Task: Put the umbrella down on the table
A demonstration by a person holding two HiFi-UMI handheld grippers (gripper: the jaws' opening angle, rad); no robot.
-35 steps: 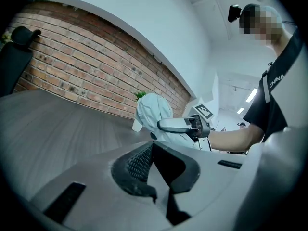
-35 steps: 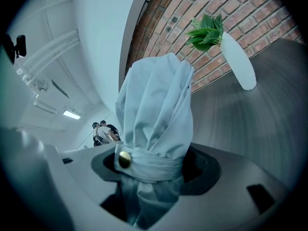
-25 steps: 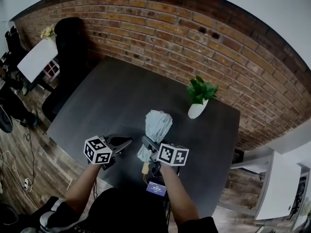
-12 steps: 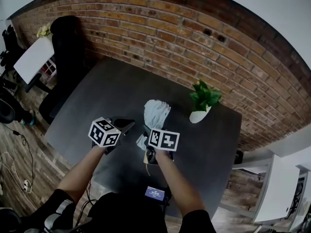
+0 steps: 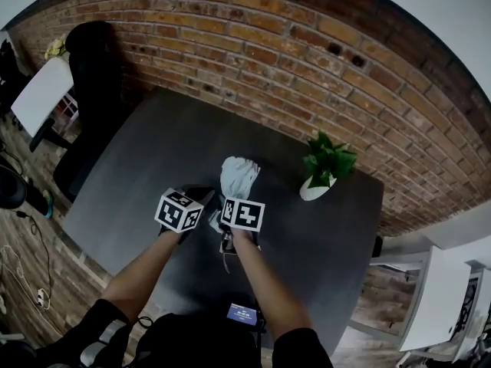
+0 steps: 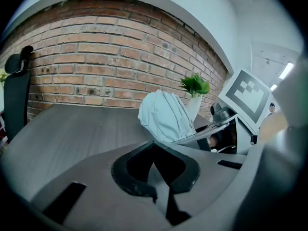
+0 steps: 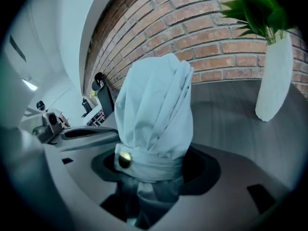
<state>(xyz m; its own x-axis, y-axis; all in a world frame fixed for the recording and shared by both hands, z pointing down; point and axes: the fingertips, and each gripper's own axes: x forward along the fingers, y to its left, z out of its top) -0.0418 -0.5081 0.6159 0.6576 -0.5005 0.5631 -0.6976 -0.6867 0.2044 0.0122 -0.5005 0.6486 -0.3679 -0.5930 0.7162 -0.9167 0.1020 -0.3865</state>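
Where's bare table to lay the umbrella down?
Bare: left half of the table, from the left gripper to the brick wall; also the near right corner. Tight: between the umbrella and the potted plant.

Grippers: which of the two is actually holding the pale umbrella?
The right gripper: its jaws are closed around the folded umbrella, which stands up out of them. The left gripper beside it has its jaws together with nothing between them.
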